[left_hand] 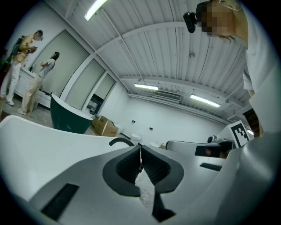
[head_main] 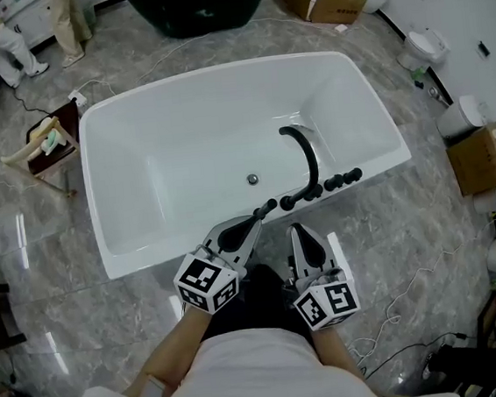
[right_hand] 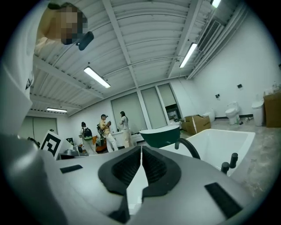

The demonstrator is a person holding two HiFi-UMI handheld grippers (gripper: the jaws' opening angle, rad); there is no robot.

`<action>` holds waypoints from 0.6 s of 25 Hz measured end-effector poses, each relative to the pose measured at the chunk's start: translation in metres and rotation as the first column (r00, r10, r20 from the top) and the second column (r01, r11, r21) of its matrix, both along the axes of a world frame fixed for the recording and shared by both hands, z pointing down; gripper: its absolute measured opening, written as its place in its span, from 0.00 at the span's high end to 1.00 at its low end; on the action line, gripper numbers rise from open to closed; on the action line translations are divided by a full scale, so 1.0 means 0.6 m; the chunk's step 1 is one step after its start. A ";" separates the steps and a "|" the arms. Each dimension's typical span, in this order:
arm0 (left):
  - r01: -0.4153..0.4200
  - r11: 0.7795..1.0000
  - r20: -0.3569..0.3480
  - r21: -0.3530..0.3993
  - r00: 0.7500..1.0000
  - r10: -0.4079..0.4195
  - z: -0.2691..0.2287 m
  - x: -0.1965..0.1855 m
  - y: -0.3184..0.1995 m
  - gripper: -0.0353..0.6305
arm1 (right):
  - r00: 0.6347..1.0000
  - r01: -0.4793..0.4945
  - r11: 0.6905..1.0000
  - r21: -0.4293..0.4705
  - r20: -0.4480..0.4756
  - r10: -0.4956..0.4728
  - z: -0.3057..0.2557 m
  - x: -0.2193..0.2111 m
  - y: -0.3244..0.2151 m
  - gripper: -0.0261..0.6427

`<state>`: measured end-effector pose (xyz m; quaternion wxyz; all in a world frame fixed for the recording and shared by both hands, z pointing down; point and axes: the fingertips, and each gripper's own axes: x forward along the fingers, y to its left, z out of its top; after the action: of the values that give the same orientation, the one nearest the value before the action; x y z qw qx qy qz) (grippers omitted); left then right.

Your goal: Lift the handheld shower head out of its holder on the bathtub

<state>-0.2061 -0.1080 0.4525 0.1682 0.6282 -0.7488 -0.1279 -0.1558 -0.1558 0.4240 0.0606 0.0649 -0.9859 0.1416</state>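
Shower head (head_main: 269, 205) tiny, indistinct among black fittings (head_main: 322, 185) on bathtub (head_main: 217, 71) rim; left gripper (head_main: 255, 219), right gripper (head_main: 297, 230) fingers together, empty.

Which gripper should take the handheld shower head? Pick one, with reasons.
Left, probably. The left gripper, shut, has its tips beside the slim black piece that looks like the handheld shower head, at the left end of the fittings; the right gripper, also shut, sits further back from the bathtub rim.

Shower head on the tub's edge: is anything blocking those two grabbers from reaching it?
Nothing visible does. The shower head, apparently the leftmost black piece on the near rim of the bathtub, sits just beyond the left gripper; the right gripper hangs alongside. Both are shut and empty.
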 end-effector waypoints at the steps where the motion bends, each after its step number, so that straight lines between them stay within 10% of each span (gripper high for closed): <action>1: 0.013 1.000 -0.005 -0.003 1.000 -0.013 0.004 -0.001 -0.001 0.93 | 1.000 0.018 1.000 0.013 -0.005 -0.018 0.000 0.000 0.001 0.93; 15: 0.087 0.992 0.009 -0.085 0.996 -0.087 0.049 0.021 -0.051 0.93 | 0.988 0.151 0.989 -0.007 -0.017 -0.151 0.039 0.007 -0.068 0.93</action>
<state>-0.1933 -0.1387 0.4818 0.1874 0.5874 -0.7808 -0.1013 -0.1515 -0.1969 0.4476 0.0798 -0.0088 -0.9871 0.1388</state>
